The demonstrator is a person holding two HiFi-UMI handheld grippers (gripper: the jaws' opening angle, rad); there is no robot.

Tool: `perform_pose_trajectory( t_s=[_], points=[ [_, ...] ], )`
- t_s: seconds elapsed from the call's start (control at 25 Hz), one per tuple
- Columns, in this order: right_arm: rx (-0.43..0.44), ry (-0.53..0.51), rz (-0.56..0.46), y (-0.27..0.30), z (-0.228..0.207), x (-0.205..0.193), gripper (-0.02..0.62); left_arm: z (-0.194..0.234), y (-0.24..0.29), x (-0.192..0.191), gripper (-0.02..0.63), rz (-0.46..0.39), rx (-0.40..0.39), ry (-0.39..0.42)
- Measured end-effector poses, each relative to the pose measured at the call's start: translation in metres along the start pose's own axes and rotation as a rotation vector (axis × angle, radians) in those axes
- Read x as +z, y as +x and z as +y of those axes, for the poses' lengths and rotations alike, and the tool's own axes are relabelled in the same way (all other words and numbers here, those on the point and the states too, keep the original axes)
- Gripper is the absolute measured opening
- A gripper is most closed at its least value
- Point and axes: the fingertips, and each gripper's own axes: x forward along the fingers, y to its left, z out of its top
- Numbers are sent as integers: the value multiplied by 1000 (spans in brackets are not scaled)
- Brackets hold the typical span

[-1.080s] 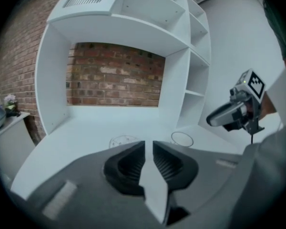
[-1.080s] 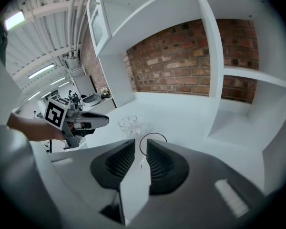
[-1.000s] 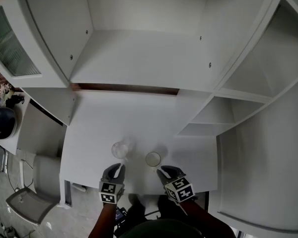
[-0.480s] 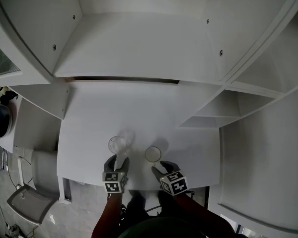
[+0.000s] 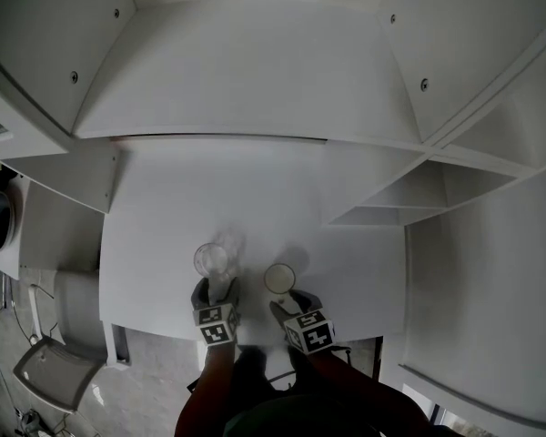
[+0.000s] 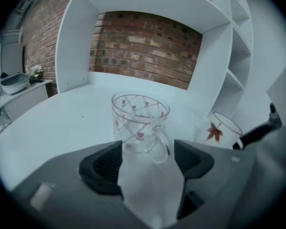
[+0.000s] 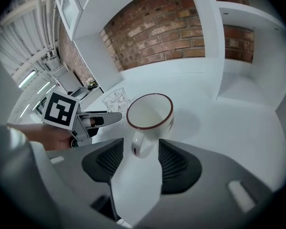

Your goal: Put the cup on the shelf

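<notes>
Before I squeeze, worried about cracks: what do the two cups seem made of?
Patterned cup: looks like clear glass, glossy; the table shows through it. White mug: probably glazed ceramic, opaque with a smooth sheen and dark rim line.

my left gripper: grey shell, black-and-white marker cube at its 6 o'clock | my right gripper: same grey, twin cube | pads: dark, ribbed | wearing: dark top
</notes>
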Motion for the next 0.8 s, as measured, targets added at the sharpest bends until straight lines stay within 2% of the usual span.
perform_pose_trajectory(
  t_s=[0.16, 0.24, 0.4, 0.44, 0.48, 0.68, 0.8],
  points=[
    [-21, 9, 1, 7, -5, -1, 226, 5, 4, 3, 298, -15, 18, -12],
    [-26, 17, -7, 9, -7, 0, 193, 7, 5, 8, 268, -27, 17, -9],
    [-22, 12, -16, 9, -7, -1, 176, 14, 6, 11, 137, -45, 33, 31],
    [-24, 1, -20, 9, -7, -2, 148, 15, 5, 11, 94, -47, 36, 47],
    [-26, -15, -24, 10, -6, -2, 76, 16, 5, 11, 61, -46, 36, 64],
    [7, -40, -42, 11, -3, 1, 69, 15, 3, 13, 51, -47, 12, 125],
    [13, -40, -63, 7, -4, 1, 69, 8, -1, 21, 46, -75, -32, 148]
  ],
)
